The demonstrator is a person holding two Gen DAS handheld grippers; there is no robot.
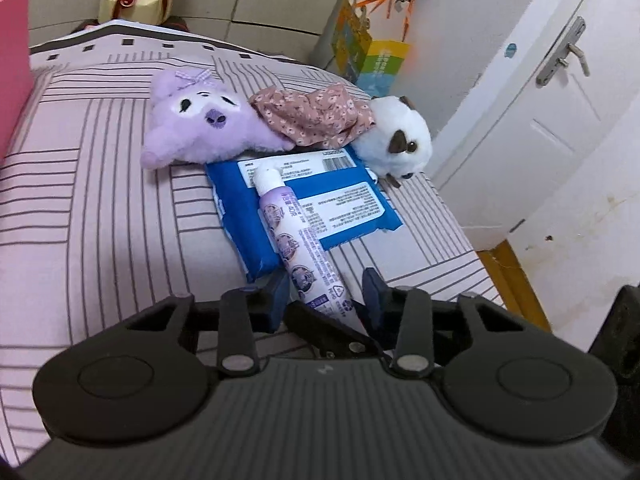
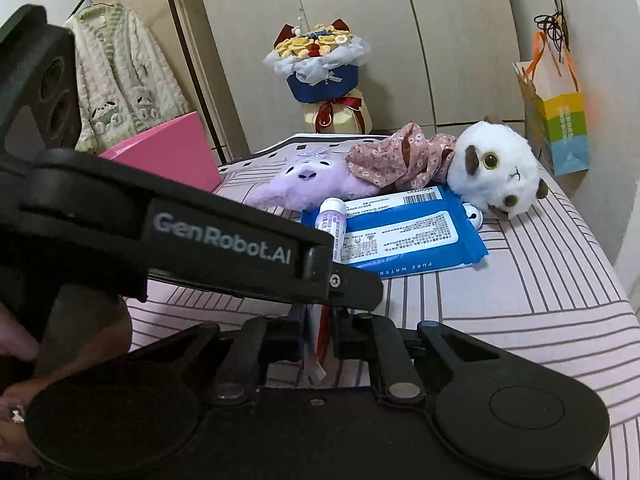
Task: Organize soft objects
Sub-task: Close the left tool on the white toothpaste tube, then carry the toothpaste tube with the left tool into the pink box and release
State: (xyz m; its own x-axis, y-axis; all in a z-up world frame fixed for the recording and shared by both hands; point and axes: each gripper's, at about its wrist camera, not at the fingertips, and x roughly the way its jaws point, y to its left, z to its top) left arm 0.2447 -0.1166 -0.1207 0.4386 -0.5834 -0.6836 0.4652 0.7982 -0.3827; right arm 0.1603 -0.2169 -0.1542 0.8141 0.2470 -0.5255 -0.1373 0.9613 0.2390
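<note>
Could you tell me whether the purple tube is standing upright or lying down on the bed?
Lying down: the purple tube rests lengthwise across the blue wipes pack, its white cap pointing toward the plush toys.

"GenRobot.AI" on left hand-held gripper (image 2: 316, 316), "PURE WATER" on wipes pack (image 2: 452, 236)

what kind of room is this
Most likely a bedroom: the toys lie on a bed with a pink striped sheet, tall wardrobe doors stand behind it, and a knitted cardigan hangs beside them.
</note>
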